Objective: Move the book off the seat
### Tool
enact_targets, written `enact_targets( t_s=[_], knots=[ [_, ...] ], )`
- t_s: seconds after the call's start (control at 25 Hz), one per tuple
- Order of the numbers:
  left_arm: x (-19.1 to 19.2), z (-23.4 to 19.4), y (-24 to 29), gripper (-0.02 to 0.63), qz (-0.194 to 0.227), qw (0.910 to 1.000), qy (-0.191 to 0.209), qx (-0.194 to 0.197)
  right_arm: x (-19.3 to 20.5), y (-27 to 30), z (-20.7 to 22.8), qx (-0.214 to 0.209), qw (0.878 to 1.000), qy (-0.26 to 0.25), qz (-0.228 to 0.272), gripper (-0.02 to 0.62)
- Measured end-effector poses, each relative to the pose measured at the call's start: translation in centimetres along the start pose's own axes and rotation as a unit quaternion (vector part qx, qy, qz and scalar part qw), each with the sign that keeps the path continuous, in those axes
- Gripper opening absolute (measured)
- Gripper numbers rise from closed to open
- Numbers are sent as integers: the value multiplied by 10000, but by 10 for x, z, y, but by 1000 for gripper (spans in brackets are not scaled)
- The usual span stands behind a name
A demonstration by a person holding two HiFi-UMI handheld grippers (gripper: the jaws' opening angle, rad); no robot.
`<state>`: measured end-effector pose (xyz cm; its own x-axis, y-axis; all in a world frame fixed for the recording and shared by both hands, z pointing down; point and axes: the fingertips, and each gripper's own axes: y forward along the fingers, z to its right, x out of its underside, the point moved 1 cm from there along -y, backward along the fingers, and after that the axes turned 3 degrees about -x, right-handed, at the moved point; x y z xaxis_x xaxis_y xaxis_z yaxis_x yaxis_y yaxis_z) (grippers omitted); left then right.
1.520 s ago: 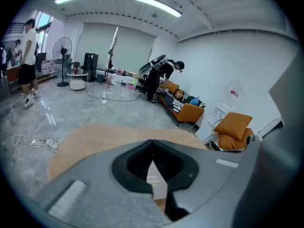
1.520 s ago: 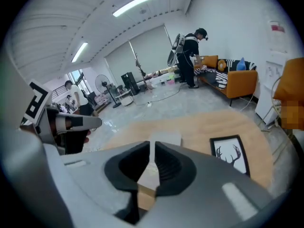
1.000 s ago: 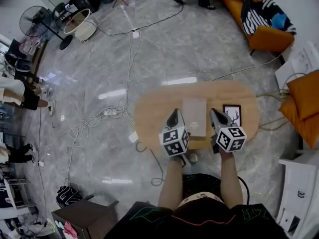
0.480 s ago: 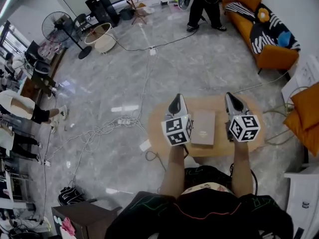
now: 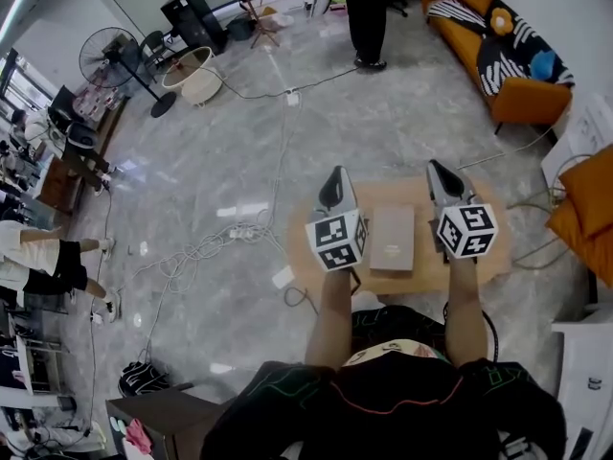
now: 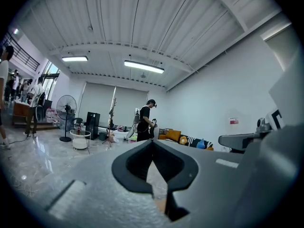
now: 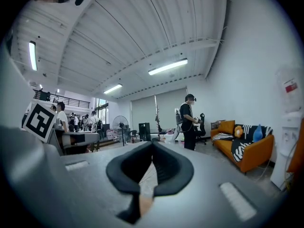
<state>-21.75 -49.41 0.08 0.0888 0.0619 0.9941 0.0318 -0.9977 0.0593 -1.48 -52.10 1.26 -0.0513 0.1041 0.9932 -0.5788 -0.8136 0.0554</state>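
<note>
Left hand-held gripper (image 5: 333, 174) and right hand-held gripper (image 5: 436, 168): jaws together, empty, flanking the book (image 5: 393, 240) | book lies flat mid-seat (image 5: 388, 192) | risk: with closed jaws you can only shove it, likely skidding it over the edge; open first.

Oval wooden seat (image 5: 383, 195) seen standing on grey marble floor (image 5: 211, 161). Beige book (image 5: 393, 240) laid flat at seat centre, long side run 12 to 6 o'clock. Tangled white cables (image 5: 192, 252) strewn over floor at 9 o'clock from seat, power strip (image 5: 239, 230) among them.
</note>
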Motion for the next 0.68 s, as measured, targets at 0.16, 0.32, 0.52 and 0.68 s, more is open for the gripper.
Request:
enact_targets(
  t_s=[0.16, 0.32, 0.52, 0.68],
  knots=[
    [-2, 3, -1, 9, 5, 10000, 39, 32, -3, 0, 0, -4, 10000, -17, 18, 3],
    [-4, 0, -1, 11, 39, 10000, 64, 5, -5, 3, -4, -42, 10000, -56, 46, 3],
    [-6, 2, -3, 9, 12, 10000, 91, 18, -11, 3, -4, -60, 9999, -106, 86, 3],
    [-8, 1, -3, 11, 31, 10000, 76, 37, -13, 4, -8, -47, 9994, -344, 29, 3]
  ],
)
